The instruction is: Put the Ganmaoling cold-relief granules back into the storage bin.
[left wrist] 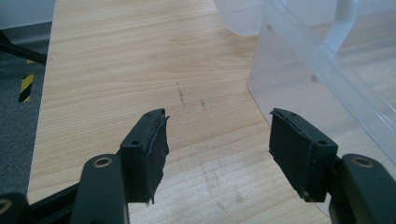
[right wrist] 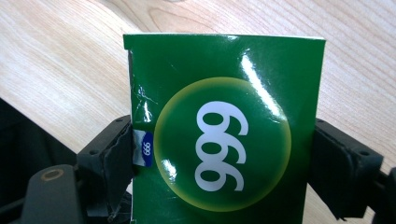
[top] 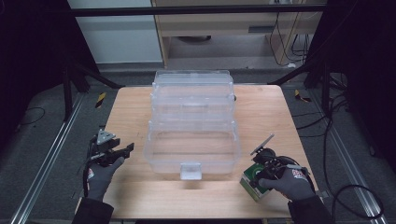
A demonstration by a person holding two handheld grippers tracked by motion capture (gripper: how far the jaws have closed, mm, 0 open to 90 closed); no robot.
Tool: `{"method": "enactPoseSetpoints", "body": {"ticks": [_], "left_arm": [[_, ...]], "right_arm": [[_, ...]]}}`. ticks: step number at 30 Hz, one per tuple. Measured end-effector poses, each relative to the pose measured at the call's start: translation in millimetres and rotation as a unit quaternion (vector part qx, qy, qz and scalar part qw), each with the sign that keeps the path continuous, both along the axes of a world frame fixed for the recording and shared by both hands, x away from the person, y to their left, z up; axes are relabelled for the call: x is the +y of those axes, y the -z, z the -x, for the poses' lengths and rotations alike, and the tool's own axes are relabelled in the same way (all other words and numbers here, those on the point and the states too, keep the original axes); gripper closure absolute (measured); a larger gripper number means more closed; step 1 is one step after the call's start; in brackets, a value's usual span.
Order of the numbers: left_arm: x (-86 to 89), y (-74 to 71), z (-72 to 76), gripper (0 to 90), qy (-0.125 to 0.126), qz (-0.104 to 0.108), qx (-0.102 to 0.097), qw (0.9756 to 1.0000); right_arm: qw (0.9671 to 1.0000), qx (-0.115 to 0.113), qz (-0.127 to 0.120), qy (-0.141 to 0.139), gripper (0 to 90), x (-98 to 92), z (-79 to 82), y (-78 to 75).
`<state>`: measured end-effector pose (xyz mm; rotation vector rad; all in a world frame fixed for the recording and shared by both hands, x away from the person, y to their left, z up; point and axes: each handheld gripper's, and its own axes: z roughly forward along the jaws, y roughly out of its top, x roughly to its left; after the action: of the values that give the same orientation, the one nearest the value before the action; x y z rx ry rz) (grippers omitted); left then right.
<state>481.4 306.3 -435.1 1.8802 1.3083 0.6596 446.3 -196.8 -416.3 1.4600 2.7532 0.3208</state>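
Observation:
A green box with a yellow-ringed disc and white "999" sits between my right gripper's two black pads, which press on its left and right sides. In the high view this green box is at the table's front right, held by my right gripper in a gloved hand. A clear plastic storage box with its lid folded back stands in the table's middle. My left gripper rests at the front left, left of the clear box. Its jaws stand open over bare wood, left gripper, with nothing between them.
The wooden table has bare room on both sides of the clear box. The clear box's front latch juts toward me. Grey floor, metal rails and cables lie beyond the table's edges.

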Motion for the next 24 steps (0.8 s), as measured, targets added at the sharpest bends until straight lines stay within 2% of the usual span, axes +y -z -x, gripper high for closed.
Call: {"method": "enactPoseSetpoints", "body": {"ticks": [4, 18, 24], "left_arm": [[-0.9, 0.4, -0.1, 36.3, 0.001, 0.000, 0.001, 1.0000], [-0.5, 0.9, -0.3, 36.2, 0.001, -0.002, 0.003, 1.0000], [-1.4, 1.6, -0.5, 36.2, 0.001, -0.003, 0.005, 1.0000]], "right_arm": [[0.9999, -0.012, 0.000, -0.008, 17.9, -2.8, 1.1, -7.1], [0.9980, -0.058, -0.025, -0.004, 17.9, -18.7, -3.9, -40.5], [0.9980, -0.058, -0.024, -0.009, 18.0, -21.3, -6.9, -51.1]]}}
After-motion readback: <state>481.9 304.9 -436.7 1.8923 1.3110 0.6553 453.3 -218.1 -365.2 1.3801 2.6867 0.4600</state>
